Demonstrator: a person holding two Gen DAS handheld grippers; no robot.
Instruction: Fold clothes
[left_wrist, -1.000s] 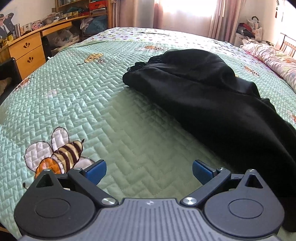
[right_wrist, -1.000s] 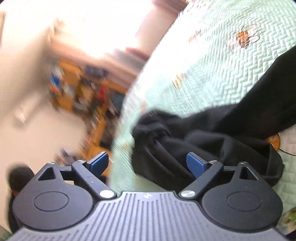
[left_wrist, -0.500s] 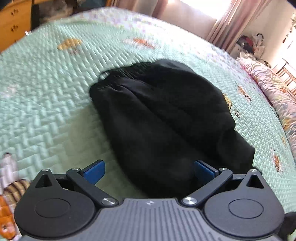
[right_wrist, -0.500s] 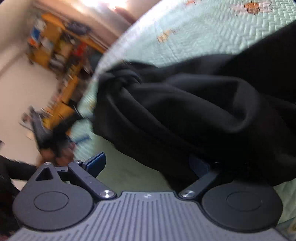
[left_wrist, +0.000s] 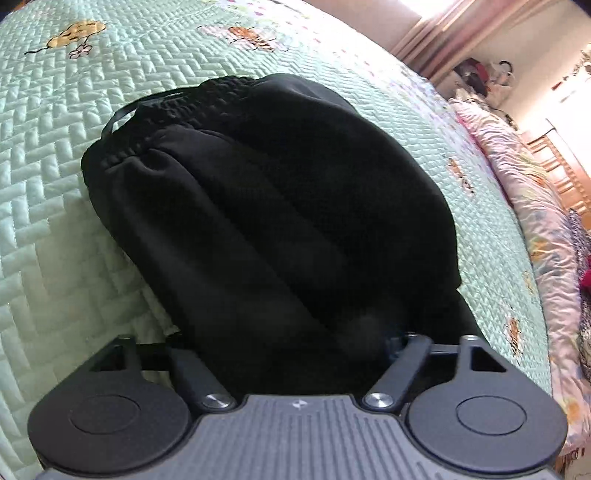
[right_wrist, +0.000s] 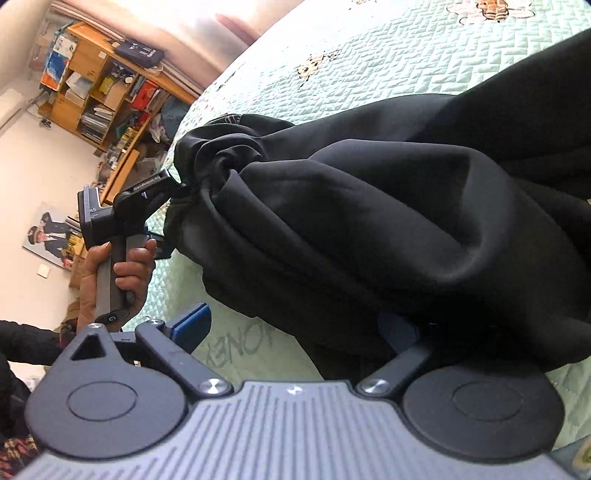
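A black garment (left_wrist: 280, 206) lies bunched on the mint-green quilted bedspread (left_wrist: 48, 192), its gathered waistband at the far left. My left gripper (left_wrist: 284, 339) has its fingers buried in the near end of the cloth. Its jaws are closing with cloth filling the gap, and the pads are hidden. In the right wrist view the left gripper (right_wrist: 171, 214) straddles the garment's (right_wrist: 369, 221) gathered end, fingers still apart. My right gripper (right_wrist: 295, 328) stands open at the garment's near edge. Its left pad is bare over the bedspread, and cloth drapes over its right finger.
A person's hand (right_wrist: 122, 266) holds the left gripper's handle. A floral quilt (left_wrist: 535, 206) lies along the bed's right side. Wooden bookshelves (right_wrist: 103, 85) full of clutter stand beyond the bed, and curtains (left_wrist: 436, 33) hang at the far wall.
My left gripper moved forward onto the garment and its jaws narrowed, the cloth now hiding both pads. The right gripper dropped to the garment's edge, then held still. The left gripper has come into the right wrist view.
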